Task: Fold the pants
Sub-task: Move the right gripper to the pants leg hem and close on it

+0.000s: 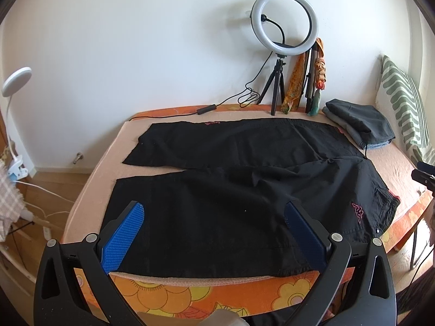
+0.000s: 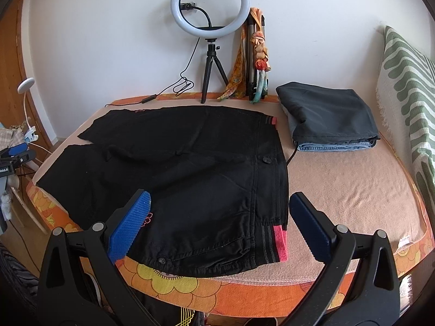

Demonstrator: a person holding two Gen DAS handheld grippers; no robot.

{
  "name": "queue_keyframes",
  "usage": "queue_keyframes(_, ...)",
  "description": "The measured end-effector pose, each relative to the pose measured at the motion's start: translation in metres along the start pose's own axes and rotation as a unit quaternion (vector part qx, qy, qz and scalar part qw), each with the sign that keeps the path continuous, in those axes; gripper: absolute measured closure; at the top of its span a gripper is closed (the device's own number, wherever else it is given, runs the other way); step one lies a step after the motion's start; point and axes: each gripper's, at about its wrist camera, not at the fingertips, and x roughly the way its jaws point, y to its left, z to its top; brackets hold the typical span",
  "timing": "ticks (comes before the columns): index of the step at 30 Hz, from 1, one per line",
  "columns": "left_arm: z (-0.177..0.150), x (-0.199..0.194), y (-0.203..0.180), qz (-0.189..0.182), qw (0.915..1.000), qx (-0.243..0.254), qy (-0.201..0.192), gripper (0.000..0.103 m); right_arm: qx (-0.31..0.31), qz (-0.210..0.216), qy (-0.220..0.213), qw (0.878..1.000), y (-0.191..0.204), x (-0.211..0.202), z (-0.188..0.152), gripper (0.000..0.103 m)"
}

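Black Kappa track pants (image 1: 231, 190) lay spread flat across the middle of both frames on my peach-blanketed bed (image 2: 353, 190), legs running toward the left, striped waistband with its pink-red tab (image 2: 280, 241) at lower center of the right wrist view. My left tool (image 1: 214, 222) hovered released, blue pads wide apart, over the near leg; my right tool (image 2: 220, 212) hung equally released above the waistband corner, gripping nothing. A stack of folded clothes (image 2: 329, 116) sat at upper right, just beside the waistband, with a ring light on a tripod (image 2: 210, 11) against the wall behind. As I judged it, the risks were pinching blanket along with fabric, catching only the top layer so the leg twisted, or dragging the pants against that stack.
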Motion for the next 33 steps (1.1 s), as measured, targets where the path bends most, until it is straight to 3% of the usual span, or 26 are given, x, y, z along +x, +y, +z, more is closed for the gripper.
queue_keyframes(6,-0.006,0.011,0.001,-0.012,0.9990,0.027,0.035,0.001,-0.060,0.036,0.000,0.998,0.020,-0.001,-0.017,0.000)
queue_keyframes(9,-0.008,0.015,0.010,-0.017,0.9982,0.032,0.047,0.017,-0.096,0.049,0.027,0.994,0.032,0.009,-0.025,0.000)
queue_keyframes(12,-0.013,0.020,0.025,-0.021,0.9979,0.021,0.057,0.021,-0.134,0.066,0.069,0.986,0.046,0.020,-0.037,0.001)
queue_keyframes(14,-0.018,0.023,0.030,-0.025,0.9974,0.018,0.065,0.028,-0.159,0.072,0.090,0.981,0.055,0.026,-0.047,0.008)
queue_keyframes(19,-0.030,0.032,0.028,-0.021,0.9953,0.053,0.078,0.029,-0.194,0.096,0.133,0.967,0.073,0.042,-0.066,0.017)
queue_keyframes(24,-0.034,0.038,0.034,-0.035,0.9938,0.050,0.093,0.030,-0.237,0.079,0.158,0.955,0.089,0.060,-0.081,0.032)
queue_keyframes(28,-0.034,0.037,0.041,-0.042,0.9939,0.048,0.091,0.034,-0.235,0.073,0.156,0.957,0.091,0.065,-0.080,0.036)
queue_keyframes(33,-0.039,0.037,0.049,-0.049,0.9933,0.046,0.093,0.036,-0.229,0.087,0.161,0.956,0.094,0.069,-0.076,0.059)
